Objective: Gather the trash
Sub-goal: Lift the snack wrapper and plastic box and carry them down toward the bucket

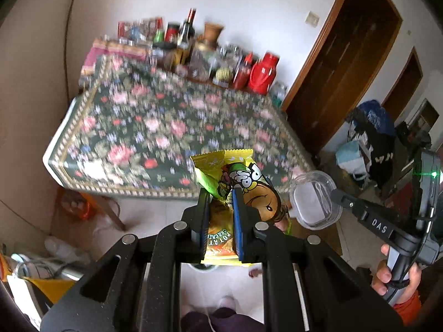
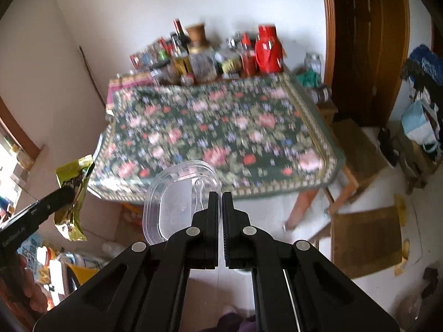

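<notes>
My left gripper is shut on a yellow snack wrapper with a cartoon print, held in the air in front of the floral table. The wrapper also shows at the left of the right wrist view, pinched by the left gripper. My right gripper is shut on the rim of a clear plastic container with a small clear spoon inside. In the left wrist view the container hangs at the right gripper, just right of the wrapper.
Bottles, jars and a red thermos crowd the table's far edge by the wall. A brown door stands at the right. Bags and clutter lie on the floor at right, a wooden stool near the table, more clutter at lower left.
</notes>
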### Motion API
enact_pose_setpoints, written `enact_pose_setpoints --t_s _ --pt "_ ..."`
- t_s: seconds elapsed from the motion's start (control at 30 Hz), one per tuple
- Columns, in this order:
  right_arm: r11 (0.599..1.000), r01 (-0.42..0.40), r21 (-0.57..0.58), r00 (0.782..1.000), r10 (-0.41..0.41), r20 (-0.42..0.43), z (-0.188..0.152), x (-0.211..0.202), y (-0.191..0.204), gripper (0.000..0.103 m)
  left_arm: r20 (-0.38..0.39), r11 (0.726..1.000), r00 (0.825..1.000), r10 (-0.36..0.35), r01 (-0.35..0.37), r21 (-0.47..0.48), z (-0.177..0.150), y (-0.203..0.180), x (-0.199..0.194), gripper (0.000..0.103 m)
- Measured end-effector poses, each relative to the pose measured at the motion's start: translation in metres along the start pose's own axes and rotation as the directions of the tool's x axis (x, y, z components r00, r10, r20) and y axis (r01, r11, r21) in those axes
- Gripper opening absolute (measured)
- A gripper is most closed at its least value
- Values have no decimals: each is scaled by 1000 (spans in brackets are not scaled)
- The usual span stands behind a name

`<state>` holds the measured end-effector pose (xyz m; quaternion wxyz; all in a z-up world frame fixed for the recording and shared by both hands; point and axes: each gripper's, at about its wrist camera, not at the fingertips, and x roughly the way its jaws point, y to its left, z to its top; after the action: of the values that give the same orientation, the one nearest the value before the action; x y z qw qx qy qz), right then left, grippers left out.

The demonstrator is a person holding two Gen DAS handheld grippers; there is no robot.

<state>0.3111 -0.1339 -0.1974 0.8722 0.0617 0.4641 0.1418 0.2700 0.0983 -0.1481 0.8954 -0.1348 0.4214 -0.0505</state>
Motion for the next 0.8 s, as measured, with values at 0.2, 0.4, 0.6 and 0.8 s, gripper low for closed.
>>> enact_pose_setpoints --t_s 0.2,0.4,0.6,0.8 --pt "1000 22 1 988 -22 -152 -30 63 -33 3 -126 998 991 50 -55 -36 -26 3 68 15" --pt "999 41 -11 956 -42 -290 -65 136 -64 3 -242 992 967 80 -100 -71 -63 17 143 15" --pt "997 59 -47 914 -73 -400 -104 215 -93 3 -342 980 933 110 -159 -118 -115 44 229 15" --pt "995 61 -75 883 -89 -461 -145 290 -112 3 -418 973 903 95 -173 -153 -159 68 300 15"
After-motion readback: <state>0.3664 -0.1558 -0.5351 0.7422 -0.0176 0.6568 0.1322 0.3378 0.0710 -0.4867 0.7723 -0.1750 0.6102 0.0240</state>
